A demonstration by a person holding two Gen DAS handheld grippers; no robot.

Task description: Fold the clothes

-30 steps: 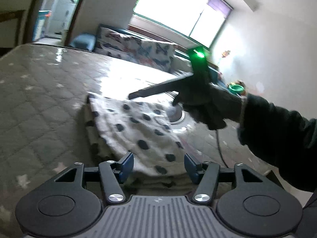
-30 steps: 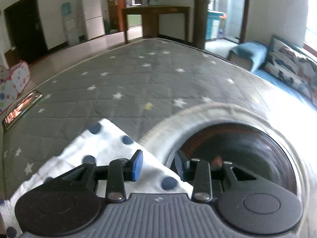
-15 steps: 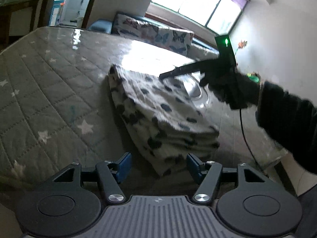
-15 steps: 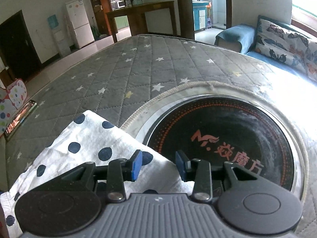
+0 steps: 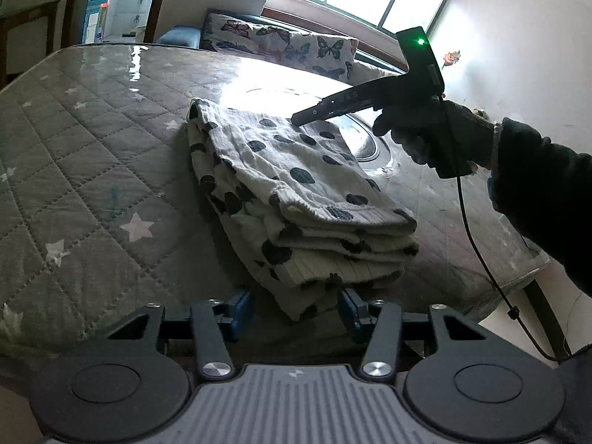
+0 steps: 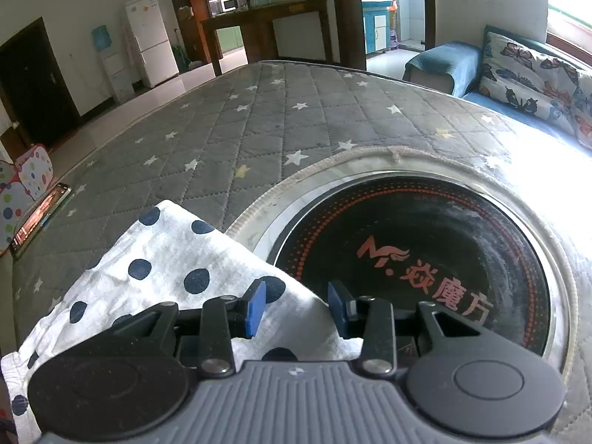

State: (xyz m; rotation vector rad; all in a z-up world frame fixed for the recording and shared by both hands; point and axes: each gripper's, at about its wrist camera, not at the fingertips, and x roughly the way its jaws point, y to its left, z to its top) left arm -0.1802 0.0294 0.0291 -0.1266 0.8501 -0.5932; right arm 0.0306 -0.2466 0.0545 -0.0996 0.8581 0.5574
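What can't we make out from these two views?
- Cloth type: left view shows only a folded stack; sleeves or legs are tucked inside.
- Cloth's near end: right view, hidden behind the right tool.
- Far end of the tabletop: left view, washed out by window glare.
- Right tool's tip contact with the cloth: left view, too dark to tell.

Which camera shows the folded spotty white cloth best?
The left wrist view. There the folded white cloth with dark dots lies whole on the grey quilted star cover, its stacked layers visible at the near edge. The right wrist view shows only one corner of it, partly hidden behind the gripper.
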